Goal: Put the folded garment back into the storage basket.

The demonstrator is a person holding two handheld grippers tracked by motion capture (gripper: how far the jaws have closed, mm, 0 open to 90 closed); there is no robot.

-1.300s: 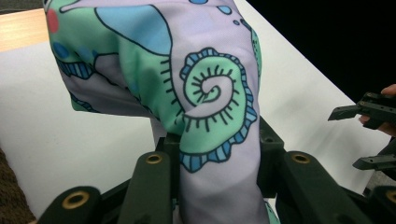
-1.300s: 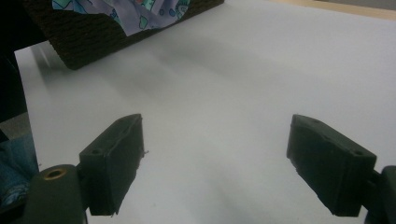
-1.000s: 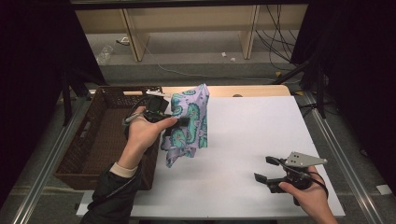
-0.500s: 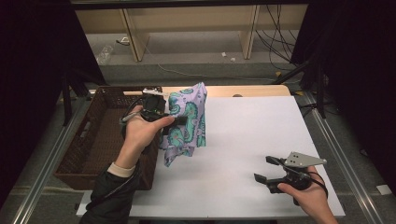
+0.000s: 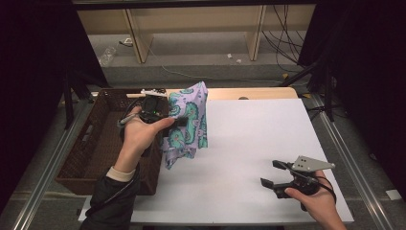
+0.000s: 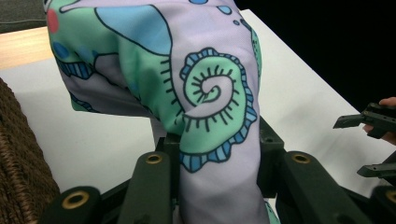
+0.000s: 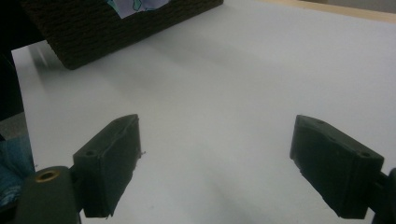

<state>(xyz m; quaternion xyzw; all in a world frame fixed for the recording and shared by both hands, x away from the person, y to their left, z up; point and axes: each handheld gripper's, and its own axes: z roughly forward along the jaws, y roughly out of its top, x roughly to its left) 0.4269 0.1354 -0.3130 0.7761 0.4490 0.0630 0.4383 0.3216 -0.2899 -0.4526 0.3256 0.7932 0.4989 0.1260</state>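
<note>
The left gripper (image 5: 178, 122) is clamped on a lilac cloth (image 5: 187, 122) printed with green and blue swirls, holding it up in the air at about ten o'clock on the white table (image 5: 253, 143), just beside the right wall of a dark wicker basket (image 5: 103, 139). In the left gripper view the cloth (image 6: 205, 98) is pinched between the two black jaws of that gripper (image 6: 219, 172), and its folds bulge out above them, with a green spiral facing the camera. From the high view the cloth hangs down from the grip, its lower end near or touching the table top; which of these cannot be told. The left hand (image 5: 141, 132) wraps the gripper's body, above the basket's right edge. The right gripper (image 5: 277, 175) sits at about five o'clock on the table, well apart from the cloth, held by the right hand (image 5: 313, 201). Its jaws stand wide apart with nothing between them, as the right gripper view (image 7: 215, 168) shows over bare white table, with the basket (image 7: 121, 23) at eleven o'clock in that view.
</note>
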